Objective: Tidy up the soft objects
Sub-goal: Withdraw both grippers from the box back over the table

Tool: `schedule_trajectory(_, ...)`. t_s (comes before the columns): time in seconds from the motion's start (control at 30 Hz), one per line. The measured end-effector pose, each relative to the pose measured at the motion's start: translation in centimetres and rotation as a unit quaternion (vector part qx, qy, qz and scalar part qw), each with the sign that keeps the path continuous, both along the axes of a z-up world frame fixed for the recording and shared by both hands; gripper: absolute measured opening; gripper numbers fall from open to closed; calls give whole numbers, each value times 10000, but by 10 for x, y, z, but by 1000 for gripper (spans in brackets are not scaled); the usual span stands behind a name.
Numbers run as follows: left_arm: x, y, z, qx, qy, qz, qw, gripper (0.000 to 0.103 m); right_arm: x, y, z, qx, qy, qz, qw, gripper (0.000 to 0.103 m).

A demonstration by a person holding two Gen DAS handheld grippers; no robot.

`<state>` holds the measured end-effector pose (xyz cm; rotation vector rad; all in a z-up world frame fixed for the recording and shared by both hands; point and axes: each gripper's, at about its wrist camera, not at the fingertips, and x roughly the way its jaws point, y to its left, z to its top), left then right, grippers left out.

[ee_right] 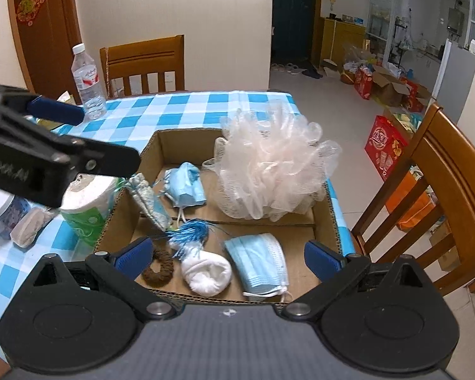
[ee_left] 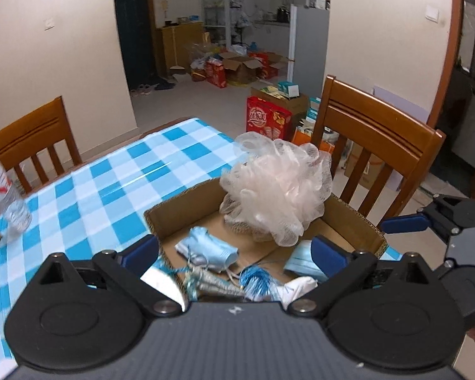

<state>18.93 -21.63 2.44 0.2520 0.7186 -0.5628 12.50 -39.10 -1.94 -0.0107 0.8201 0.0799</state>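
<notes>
from the left wrist, the left gripper (ee_left: 234, 251) stood wide and empty over the near edge of the cardboard box (ee_left: 180, 210) on the checked bench (ee_left: 88, 186). a pink mesh bath pouf (ee_left: 277, 190), a crumpled blue face mask (ee_left: 210, 248) and a blue tassel (ee_left: 256, 280) already lay inside.

from the right wrist, the right gripper (ee_right: 228, 258) was likewise wide and empty above the box, where a flat face mask (ee_right: 258, 261), a rolled white sock (ee_right: 205, 274) and a brown hair tie (ee_right: 158, 267) lay. most soft things seemed packed; a tissue pack (ee_right: 85, 204) and a small grey pouch (ee_right: 30, 226) outside on the bench possibly remained.
</notes>
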Motion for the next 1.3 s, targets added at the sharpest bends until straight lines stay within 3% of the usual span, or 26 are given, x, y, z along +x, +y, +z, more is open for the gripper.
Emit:
schedule_trajectory(0.2, -13, 29, -3, -115, 52, 292, 9995, 102, -3, 20, 0, -71, 55, 47, 9999, 103)
schedule_trajectory(0.6, -38, 90, -15, 23, 129, 248, 9996, 102, -15, 72, 2, -275, 218, -160, 9993, 103)
schedule_trajectory(0.97, -53, 152, -37, 124, 308, 301, 9990, 102, -25, 136, -4, -463, 475, 41, 9978, 103)
schedule_trajectory(1.3, -59, 205, -59, 180, 490, 647, 9965, 102, -23, 172, -12, -580, 517, 270, 9966, 103)
